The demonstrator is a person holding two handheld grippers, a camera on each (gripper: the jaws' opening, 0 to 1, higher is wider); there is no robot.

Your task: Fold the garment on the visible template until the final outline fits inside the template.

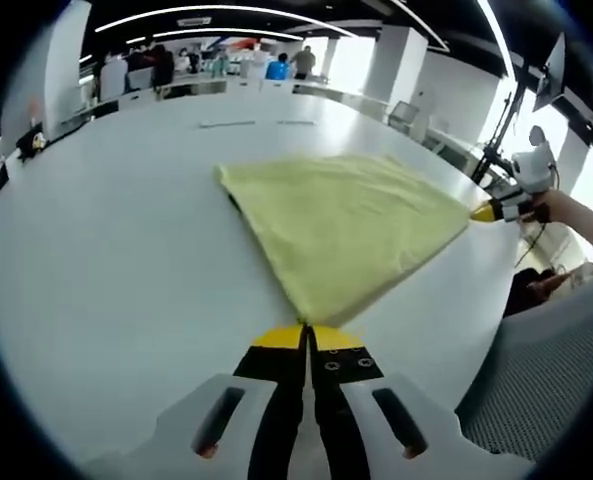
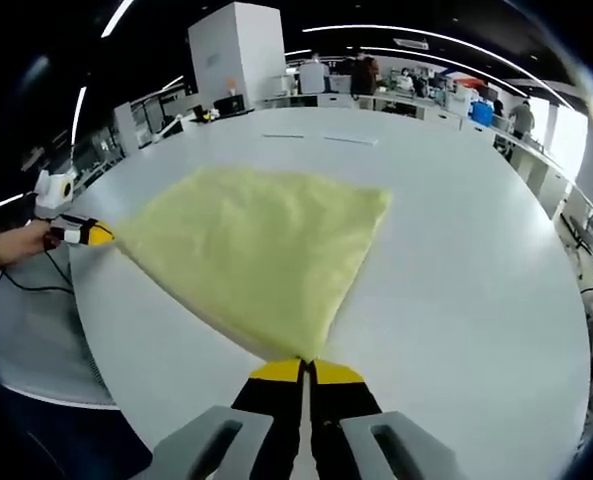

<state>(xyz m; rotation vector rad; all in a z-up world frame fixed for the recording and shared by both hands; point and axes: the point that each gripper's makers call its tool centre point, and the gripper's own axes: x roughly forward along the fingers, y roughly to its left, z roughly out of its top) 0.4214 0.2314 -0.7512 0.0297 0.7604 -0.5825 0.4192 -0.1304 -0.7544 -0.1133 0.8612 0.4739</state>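
Yellow cloth (image 1: 346, 225) lies spread on the white table (image 1: 126, 260), and I have both tools clamped on it: the left gripper (image 1: 307, 337) pinches one corner, the right gripper (image 2: 304, 365) another. To fold well, I should lift both corners evenly, keeping the edge between them taut and level.

No text, label, brand or number is legible anywhere.
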